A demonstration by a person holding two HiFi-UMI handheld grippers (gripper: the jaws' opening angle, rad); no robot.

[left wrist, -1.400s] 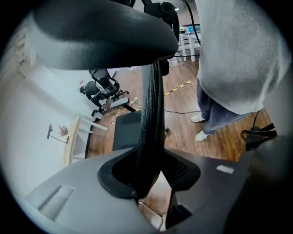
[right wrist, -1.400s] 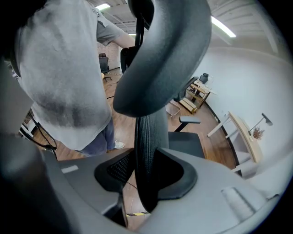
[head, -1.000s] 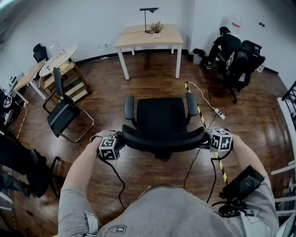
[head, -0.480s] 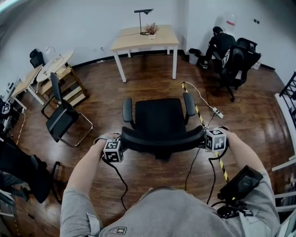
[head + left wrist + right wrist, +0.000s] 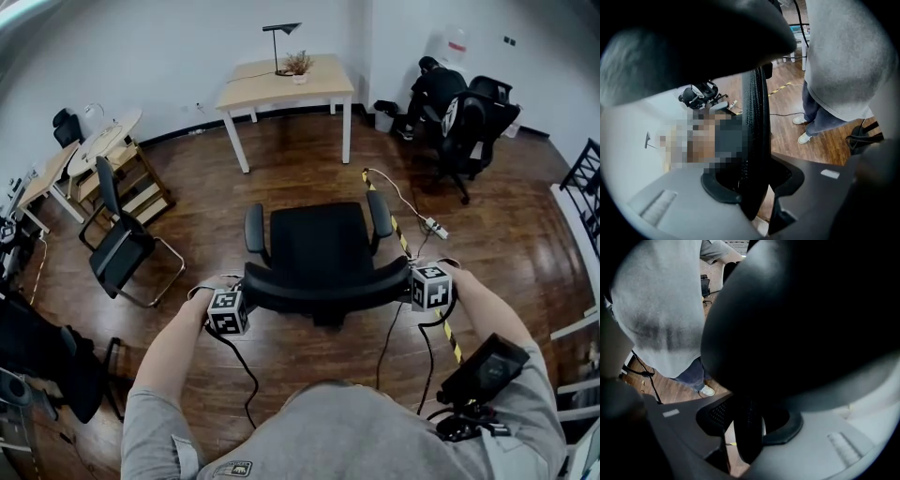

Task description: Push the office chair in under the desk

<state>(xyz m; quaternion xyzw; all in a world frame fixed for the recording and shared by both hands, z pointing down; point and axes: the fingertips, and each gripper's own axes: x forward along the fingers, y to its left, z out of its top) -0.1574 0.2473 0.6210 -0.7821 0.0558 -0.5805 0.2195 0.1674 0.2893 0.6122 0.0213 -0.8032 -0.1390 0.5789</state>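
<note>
Jaws of the left gripper [image 5: 242, 300] stand partly apart, clamped on the left edge of the backrest of the office chair [image 5: 319, 242]. The right gripper [image 5: 413, 286] clamps the right edge likewise. The chair stands on the wood floor [image 5: 300, 164], its seat toward the desk [image 5: 286, 82], well apart from it.

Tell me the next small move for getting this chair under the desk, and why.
Probably push the office chair straight ahead toward the wooden desk: the left tongs and right tongs both clamp its backrest, and bare floor separates them.
</note>
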